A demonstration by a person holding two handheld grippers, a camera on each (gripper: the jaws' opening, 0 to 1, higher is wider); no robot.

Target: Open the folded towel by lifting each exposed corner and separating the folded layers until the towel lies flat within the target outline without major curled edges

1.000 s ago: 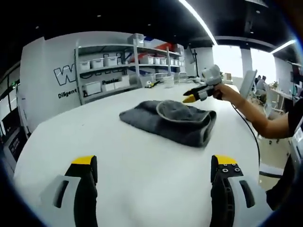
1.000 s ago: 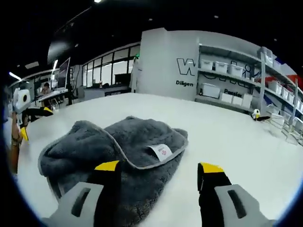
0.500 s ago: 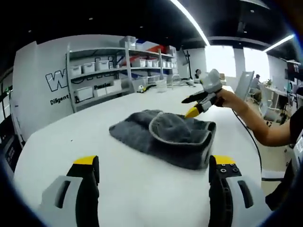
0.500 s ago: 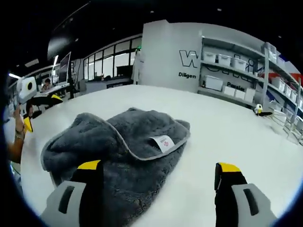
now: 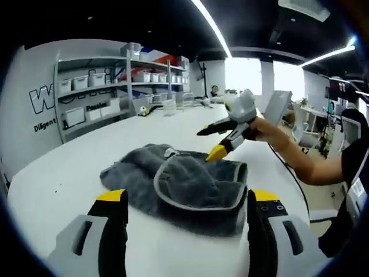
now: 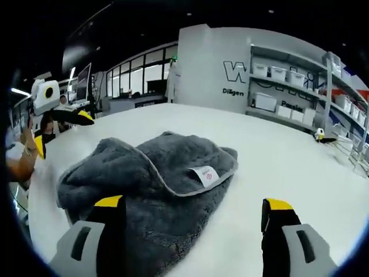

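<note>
Left gripper (image 5: 183,199) hangs low over the bench (image 5: 52,179), jaws wide apart, holding nothing; the folded grey towel (image 5: 179,182) lies just beyond them; right gripper (image 6: 193,208), jaws also spread and empty, hovers above the towel's edge by its white label (image 6: 204,175); shelves (image 6: 288,92) stand far behind

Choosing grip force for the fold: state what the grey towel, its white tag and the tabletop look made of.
Folded grey towel: looks like plush microfibre, by its deep fuzzy pile and paler stitched edge.
Small white tag: seems thin woven or printed fabric, flat with a red mark.
White tabletop: apparently smooth matte laminate; exact material unclear.
</note>
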